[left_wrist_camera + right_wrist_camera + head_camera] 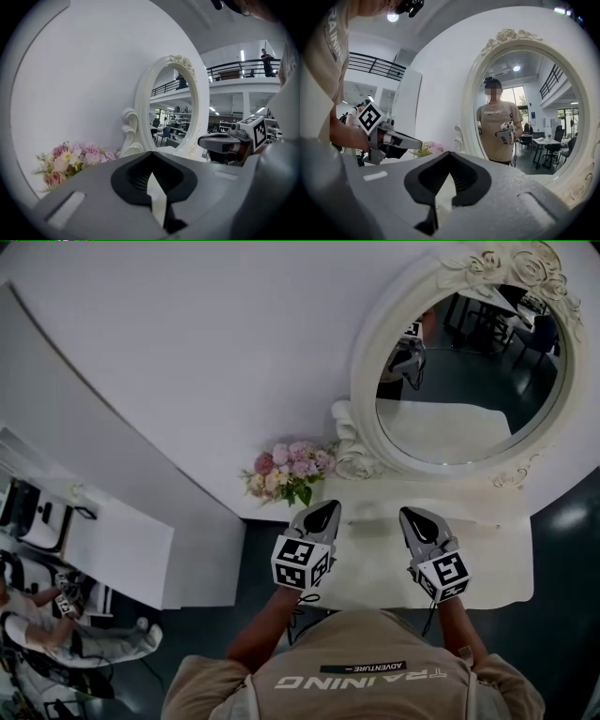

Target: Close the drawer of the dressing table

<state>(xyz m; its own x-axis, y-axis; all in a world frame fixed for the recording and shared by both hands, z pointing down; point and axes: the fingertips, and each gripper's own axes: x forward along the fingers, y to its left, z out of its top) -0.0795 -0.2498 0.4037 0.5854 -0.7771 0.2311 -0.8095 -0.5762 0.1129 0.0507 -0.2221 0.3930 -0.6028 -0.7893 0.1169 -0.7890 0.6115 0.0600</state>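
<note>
white rectangular tabletop (487, 568) beneath left hand-held gripper (326, 510) and right hand-held gripper (413, 516), both closed and empty, held level, probably for pushing; drawer hidden below front edge.

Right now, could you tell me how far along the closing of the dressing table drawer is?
Done: nothing I can confirm, since no view clearly shows the drawer front. In hand: the left gripper and right gripper hover over the dressing table in front of the mirror, jaws together and holding nothing. Left: reaching the drawer and pushing it shut, if it is open.
</note>
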